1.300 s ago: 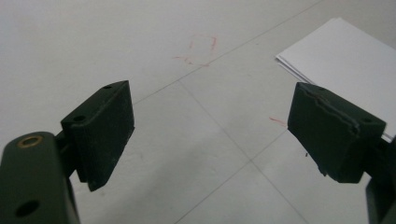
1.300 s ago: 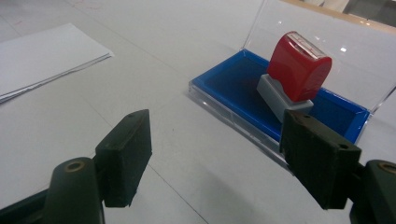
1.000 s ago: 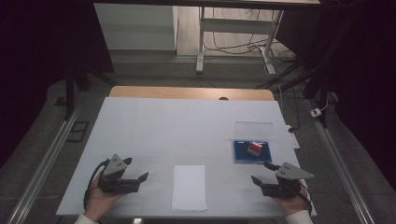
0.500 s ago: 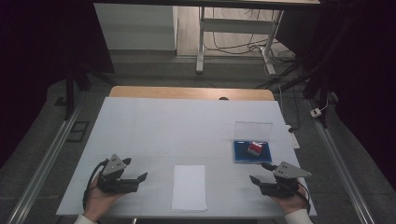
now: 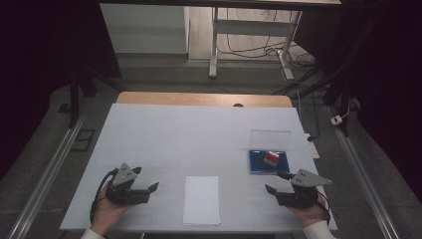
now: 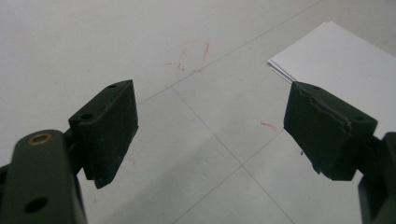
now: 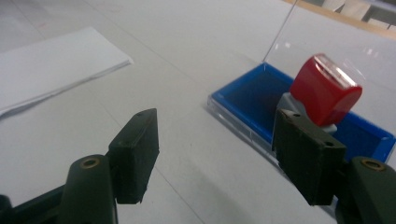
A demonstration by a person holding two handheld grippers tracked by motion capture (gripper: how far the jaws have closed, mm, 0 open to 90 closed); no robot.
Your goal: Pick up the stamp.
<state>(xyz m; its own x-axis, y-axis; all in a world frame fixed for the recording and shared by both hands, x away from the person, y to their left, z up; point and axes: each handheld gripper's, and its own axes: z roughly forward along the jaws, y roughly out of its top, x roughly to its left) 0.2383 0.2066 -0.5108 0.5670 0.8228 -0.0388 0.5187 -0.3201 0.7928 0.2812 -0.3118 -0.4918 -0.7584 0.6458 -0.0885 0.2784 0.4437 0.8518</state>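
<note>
Right gripper view: right tongs [image 7: 212,154] released, just been narrowing, nothing between; red stamp [image 7: 326,88] on blue ink pad [image 7: 254,100] ahead-right. Approach straight, grasp stamp sides squarely. Left tongs [image 6: 210,126] released, paper [image 6: 341,60] ahead-right.

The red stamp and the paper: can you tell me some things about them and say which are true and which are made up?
1. The red stamp sits in the blue ink pad tray. True.
2. The right gripper is squeezing the stamp. False: its jaws stand apart with nothing between them, just short of the tray; they have just been closing a little.
3. The stack of white paper lies between the two grippers. True.
4. The left gripper holds the paper. False: its jaws are open over the bare white table, with the paper off to the side.
5. The tray's clear lid is shut. False: it stands up, open.
</note>
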